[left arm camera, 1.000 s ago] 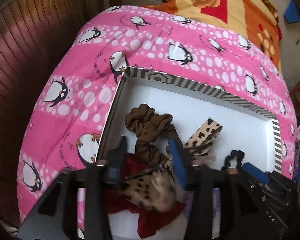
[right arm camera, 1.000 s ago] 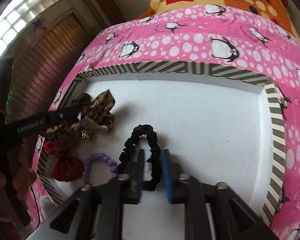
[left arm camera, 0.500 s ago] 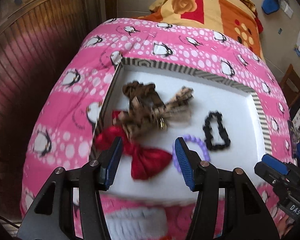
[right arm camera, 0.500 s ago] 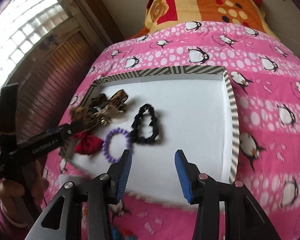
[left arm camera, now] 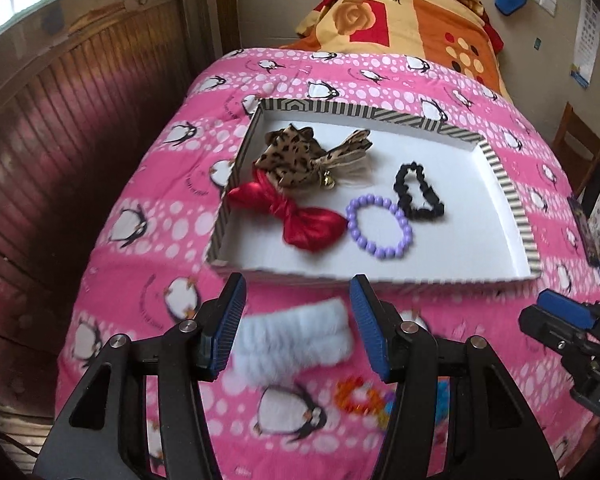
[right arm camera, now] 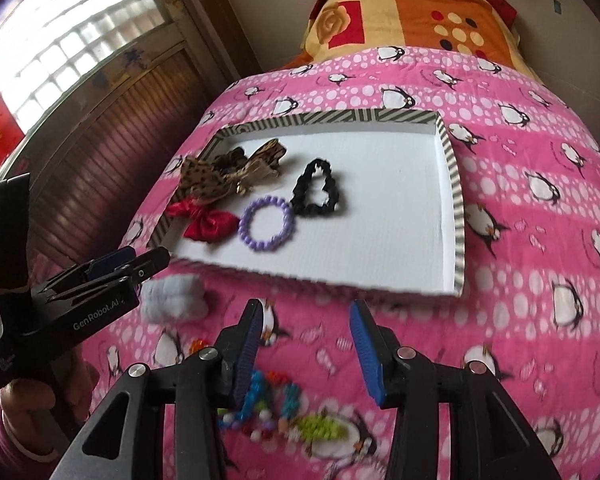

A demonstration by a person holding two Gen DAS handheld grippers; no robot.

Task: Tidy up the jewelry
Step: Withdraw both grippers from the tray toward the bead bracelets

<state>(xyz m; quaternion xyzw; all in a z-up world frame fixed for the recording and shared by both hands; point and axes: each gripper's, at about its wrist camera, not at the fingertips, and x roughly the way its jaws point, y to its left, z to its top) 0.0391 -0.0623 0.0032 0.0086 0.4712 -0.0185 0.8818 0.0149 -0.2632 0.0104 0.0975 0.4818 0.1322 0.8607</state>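
Pink penguin-print bedding [left arm camera: 148, 216] covers the bed on which a shallow white tray [left arm camera: 452, 264] with a striped rim lies. Inside the tray, toward its left side, are a leopard-print bow [left arm camera: 296, 160] with a small bell, a red satin bow [left arm camera: 296, 216] partly under it and overlapping the left rim, a purple bead bracelet [left arm camera: 380, 222] just beside the red bow, and a black scrunchie [left arm camera: 418, 192] touching the bracelet's far side; the right half of the tray floor is bare. Outside the tray, on the bedding near its front edge, lies a fluffy white hair band [left arm camera: 296, 344], and nearer the cameras a blurred cluster of small multicoloured beads [right arm camera: 276, 404]. The left gripper [left arm camera: 298, 328] hangs over the white hair band with its jaws spread wide and nothing pinched between them; in the right wrist view it appears at the left edge, held by a hand [right arm camera: 24, 396] with a purple sleeve cuff. The right gripper [right arm camera: 306, 344] hangs over the bedding in front of the tray, its jaws apart and empty, above the bead cluster. A folded orange, yellow and red blanket [left arm camera: 404, 20] lies at the far end of the bed.
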